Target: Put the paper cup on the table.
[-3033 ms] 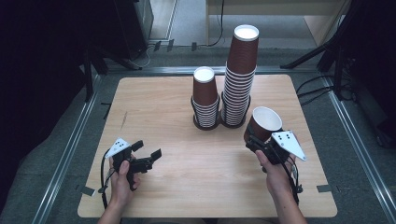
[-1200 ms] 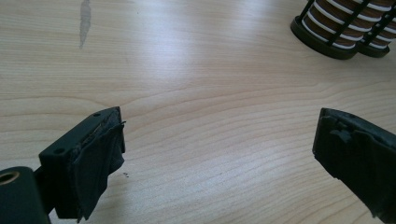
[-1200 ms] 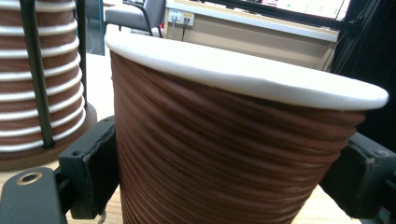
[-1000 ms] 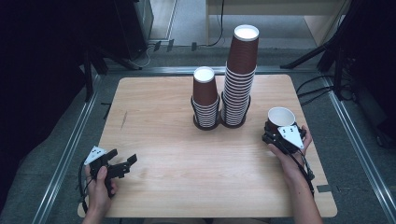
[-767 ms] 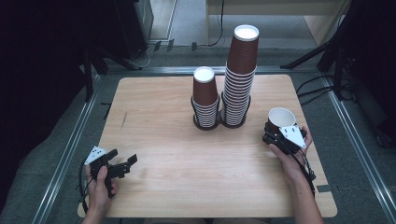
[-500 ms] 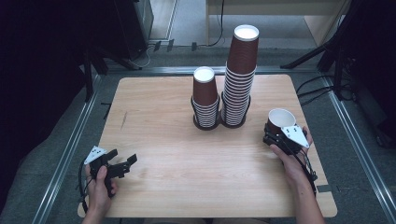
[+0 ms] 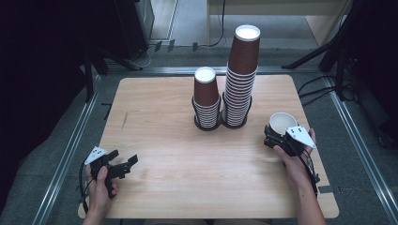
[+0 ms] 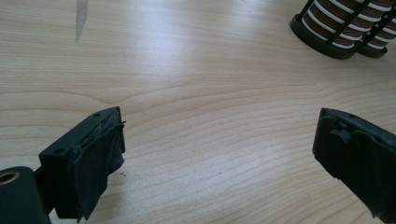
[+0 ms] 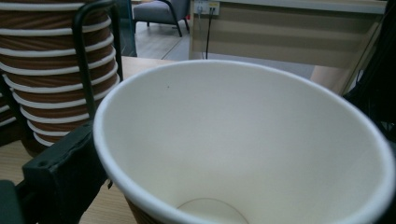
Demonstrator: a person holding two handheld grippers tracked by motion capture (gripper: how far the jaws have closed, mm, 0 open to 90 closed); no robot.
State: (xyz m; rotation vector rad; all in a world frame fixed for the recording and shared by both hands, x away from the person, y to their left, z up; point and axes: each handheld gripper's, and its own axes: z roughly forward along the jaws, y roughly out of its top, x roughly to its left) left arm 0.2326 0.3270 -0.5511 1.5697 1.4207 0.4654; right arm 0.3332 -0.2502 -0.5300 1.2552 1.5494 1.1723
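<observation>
High view | cup stacks (image 7: 226, 84): 2 | right hand-held gripper (image 7: 277, 138) grips 1 cup (image 7: 282, 123) | left hand-held gripper (image 7: 123, 165) wide, empty

2 cup stacks (image 7: 226, 82), 1 loose cup (image 7: 282, 123), 2 grippers (image 7: 115, 166), 1 table (image 7: 159, 108).

White-lined paper cup (image 9: 243, 154) against black jaw; cup stack (image 9: 51, 70) beside, caged.
</observation>
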